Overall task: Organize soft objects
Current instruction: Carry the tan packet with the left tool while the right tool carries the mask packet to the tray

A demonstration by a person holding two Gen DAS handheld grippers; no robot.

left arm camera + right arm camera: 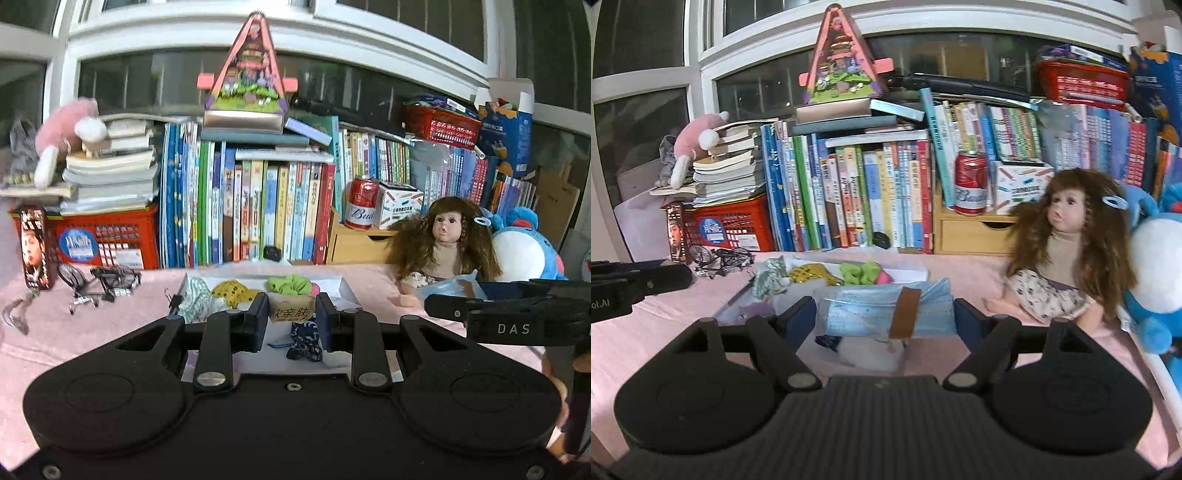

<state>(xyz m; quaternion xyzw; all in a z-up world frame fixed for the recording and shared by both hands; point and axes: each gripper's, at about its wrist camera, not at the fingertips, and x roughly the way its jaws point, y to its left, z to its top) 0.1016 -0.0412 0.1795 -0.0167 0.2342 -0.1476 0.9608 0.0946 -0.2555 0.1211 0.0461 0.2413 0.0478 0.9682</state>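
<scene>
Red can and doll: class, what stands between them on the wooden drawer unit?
Both wrist views show a white printed box between the red can and the doll.

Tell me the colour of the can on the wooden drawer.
Red can, white lettering; clearest in the right wrist view.

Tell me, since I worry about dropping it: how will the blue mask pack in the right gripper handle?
The mask pack looks floppy and light; its glossy plastic wrap may slip. It spans the right gripper, so the middle may sag.
</scene>
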